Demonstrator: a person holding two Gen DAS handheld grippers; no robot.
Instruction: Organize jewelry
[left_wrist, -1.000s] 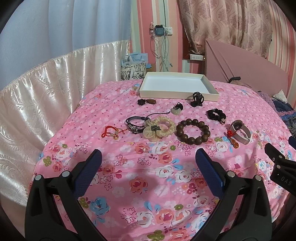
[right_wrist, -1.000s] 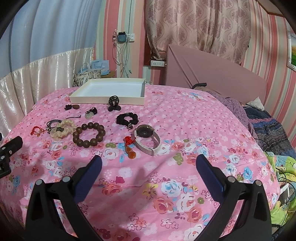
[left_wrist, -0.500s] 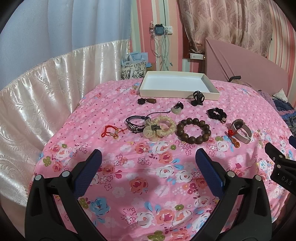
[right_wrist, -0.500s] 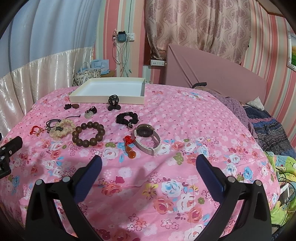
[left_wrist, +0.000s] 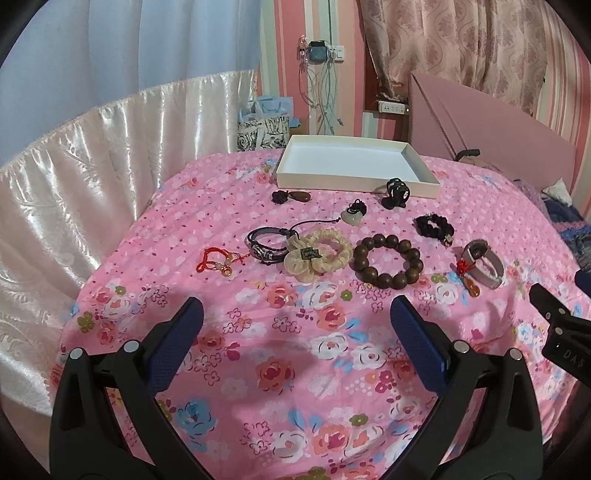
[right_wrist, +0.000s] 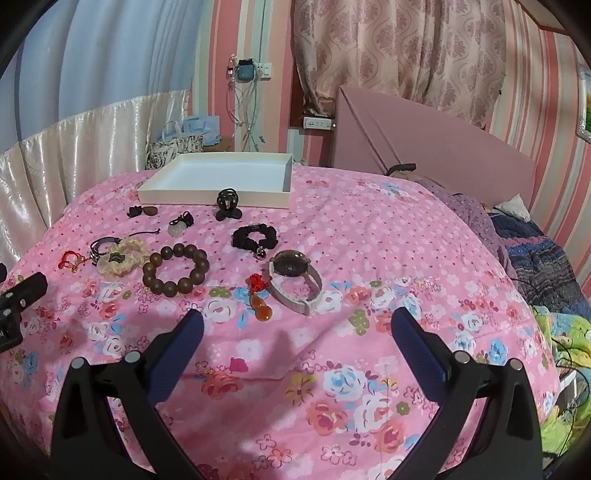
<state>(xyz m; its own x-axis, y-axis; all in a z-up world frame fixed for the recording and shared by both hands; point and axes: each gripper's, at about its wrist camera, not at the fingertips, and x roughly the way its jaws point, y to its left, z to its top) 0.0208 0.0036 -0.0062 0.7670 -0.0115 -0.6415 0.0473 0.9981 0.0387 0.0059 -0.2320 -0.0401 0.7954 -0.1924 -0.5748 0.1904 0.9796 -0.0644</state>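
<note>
Several jewelry pieces lie on a pink floral bedspread: a red cord bracelet, a dark leather bracelet, a cream scrunchie, a brown wooden bead bracelet, a black scrunchie, a watch with a red-orange charm beside it, a jade pendant, a brown pendant and a black clip. An empty white tray stands behind them. My left gripper and right gripper are both open and empty, above the bedspread in front of the jewelry.
A shiny cream bed skirt or curtain runs along the left. A pink headboard stands at the back right. Bags and hanging cables are at the far wall. Rumpled blankets lie on the right.
Both views have shifted very slightly; the jewelry sits a touch lower and nearer in the left wrist view. Nothing was taken hold of or moved.
</note>
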